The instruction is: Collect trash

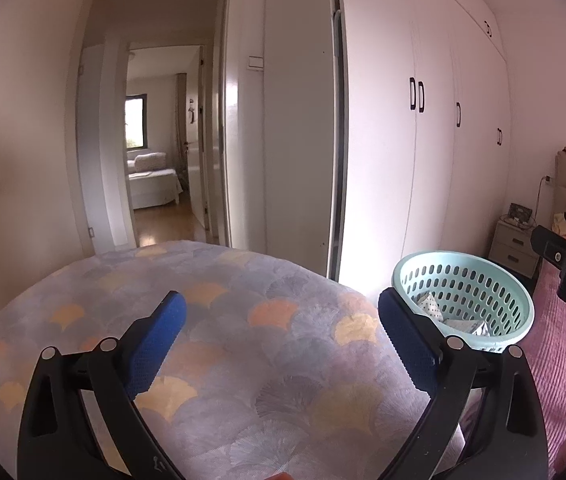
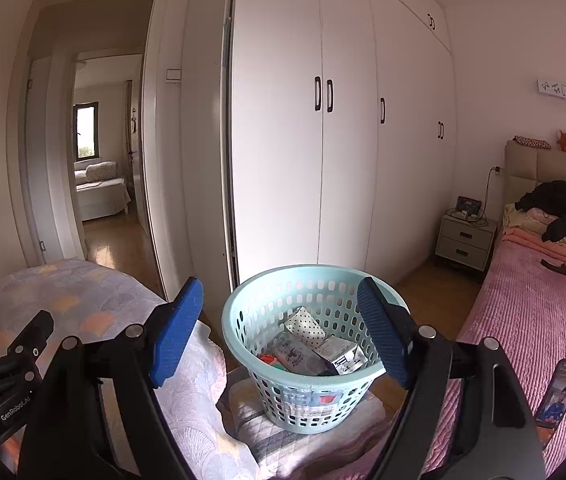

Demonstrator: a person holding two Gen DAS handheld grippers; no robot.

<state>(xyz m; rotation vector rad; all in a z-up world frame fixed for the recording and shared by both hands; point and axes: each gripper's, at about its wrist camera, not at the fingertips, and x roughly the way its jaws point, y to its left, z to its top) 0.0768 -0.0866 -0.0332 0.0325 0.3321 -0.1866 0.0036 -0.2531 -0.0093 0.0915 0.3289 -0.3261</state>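
A bedroom with white wardrobes (image 2: 343, 120). The basket (image 2: 307, 360) sat on folded bedding between two beds, trash (image 2: 315, 348) inside. Both the left gripper (image 1: 281, 320) and right gripper (image 2: 281, 320) gaped empty. A careless reach might tip the lightweight basket.

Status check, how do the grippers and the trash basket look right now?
Left gripper open, fingers empty. Right gripper open, nothing held. Basket upright, trash inside: polka-dot packet, carton. Nothing blocking its mouth.
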